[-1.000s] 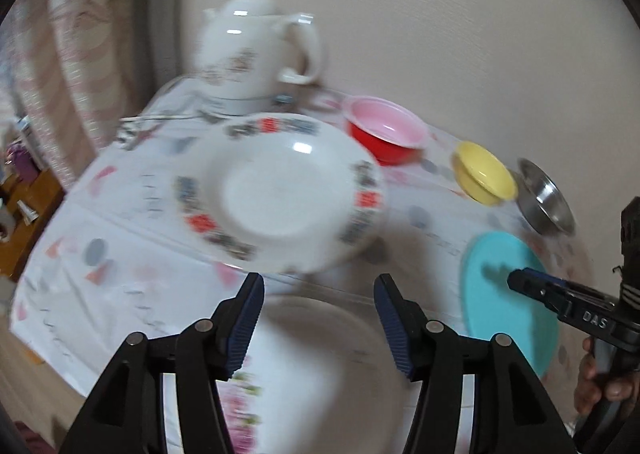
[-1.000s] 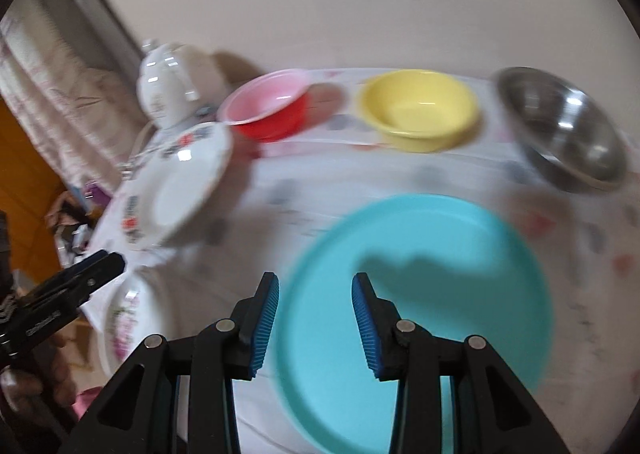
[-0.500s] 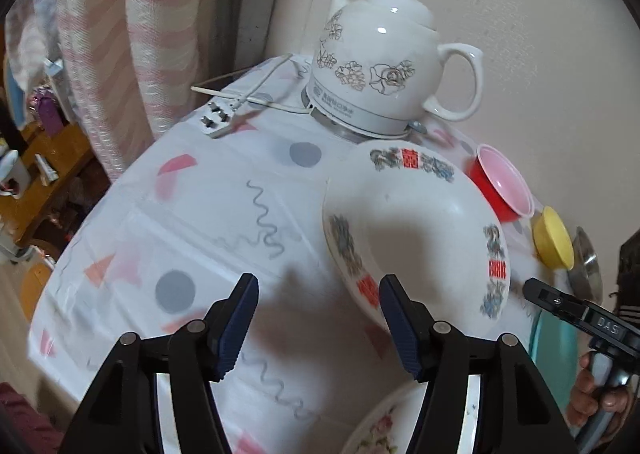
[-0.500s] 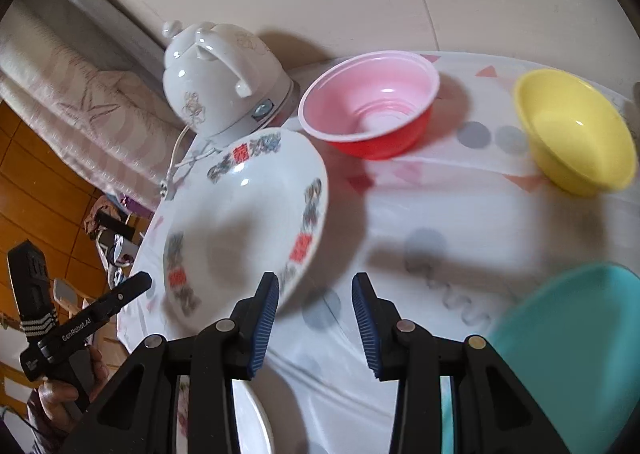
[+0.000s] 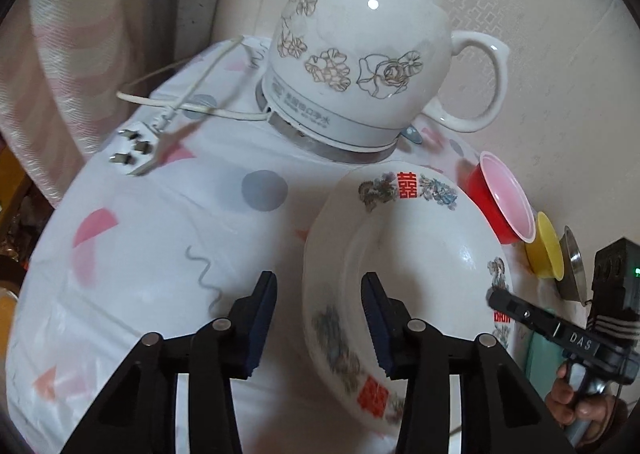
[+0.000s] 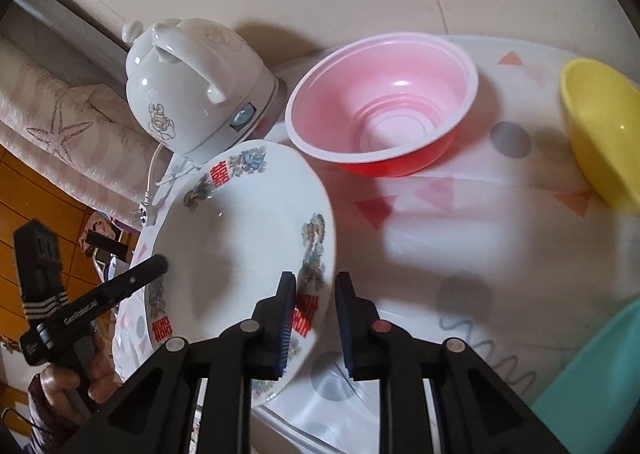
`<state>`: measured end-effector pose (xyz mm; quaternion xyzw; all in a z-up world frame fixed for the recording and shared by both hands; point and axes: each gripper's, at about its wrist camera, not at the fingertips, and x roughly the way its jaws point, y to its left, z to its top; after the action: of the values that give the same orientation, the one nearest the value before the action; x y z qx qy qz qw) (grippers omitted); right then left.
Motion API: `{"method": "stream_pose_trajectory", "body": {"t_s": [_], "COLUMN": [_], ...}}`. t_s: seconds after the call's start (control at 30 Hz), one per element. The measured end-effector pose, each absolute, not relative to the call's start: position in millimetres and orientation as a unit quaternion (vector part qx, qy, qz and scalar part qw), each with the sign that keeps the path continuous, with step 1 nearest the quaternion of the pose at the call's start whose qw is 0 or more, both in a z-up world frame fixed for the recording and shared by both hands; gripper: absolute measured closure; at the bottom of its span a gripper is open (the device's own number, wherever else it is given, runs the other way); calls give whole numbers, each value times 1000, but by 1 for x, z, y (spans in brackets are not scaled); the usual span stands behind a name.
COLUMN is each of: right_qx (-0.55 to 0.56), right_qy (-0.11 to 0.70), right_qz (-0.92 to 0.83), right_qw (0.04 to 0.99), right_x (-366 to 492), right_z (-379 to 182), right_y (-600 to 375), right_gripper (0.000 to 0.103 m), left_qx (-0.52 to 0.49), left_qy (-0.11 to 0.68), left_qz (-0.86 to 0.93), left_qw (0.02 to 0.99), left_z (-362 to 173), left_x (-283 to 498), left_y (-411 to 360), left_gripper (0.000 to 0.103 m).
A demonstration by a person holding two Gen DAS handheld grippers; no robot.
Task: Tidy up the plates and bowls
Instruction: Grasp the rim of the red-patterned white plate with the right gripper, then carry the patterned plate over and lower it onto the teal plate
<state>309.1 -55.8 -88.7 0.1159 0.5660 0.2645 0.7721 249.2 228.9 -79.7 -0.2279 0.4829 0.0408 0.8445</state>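
Between both narrowing tongs, left tongs (image 5: 318,320) and right tongs (image 6: 314,324) straddle the patterned plate's (image 6: 240,238) opposite rims, unclamped: uneven closing could tip it against the kettle (image 5: 360,54).

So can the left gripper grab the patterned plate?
Probably yes: the left gripper is right at the patterned plate, its jaws, just closing, either side of the rim with nothing else between them.

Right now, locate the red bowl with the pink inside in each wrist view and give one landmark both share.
Left wrist: red bowl at the right edge, seen side-on, beyond the patterned plate.
Right wrist: red bowl upper centre, its inside facing the camera.
Shared landmark: the white kettle, beside the bowl.
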Motion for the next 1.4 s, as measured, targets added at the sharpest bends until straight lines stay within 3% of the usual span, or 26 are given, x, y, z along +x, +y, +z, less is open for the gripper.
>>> {"method": "stream_pose_trajectory", "body": {"t_s": [0.27,1.4], "right_qx": [113,68], "right_qy": [577,533], "right_qz": [267,268], "right_qw": [764,800], "right_x": [311,260], "right_z": [-96,-62], "right_y": [-47,-115], "right_gripper": [83,83], "left_qx": [-219,-149], "left_qy": [501,462], "left_qz": [11,-14], "left_qw": [837,874], "left_z": [-88,-63], "left_x": [270,209], "left_y": [225,127], "left_gripper": [72,73]}}
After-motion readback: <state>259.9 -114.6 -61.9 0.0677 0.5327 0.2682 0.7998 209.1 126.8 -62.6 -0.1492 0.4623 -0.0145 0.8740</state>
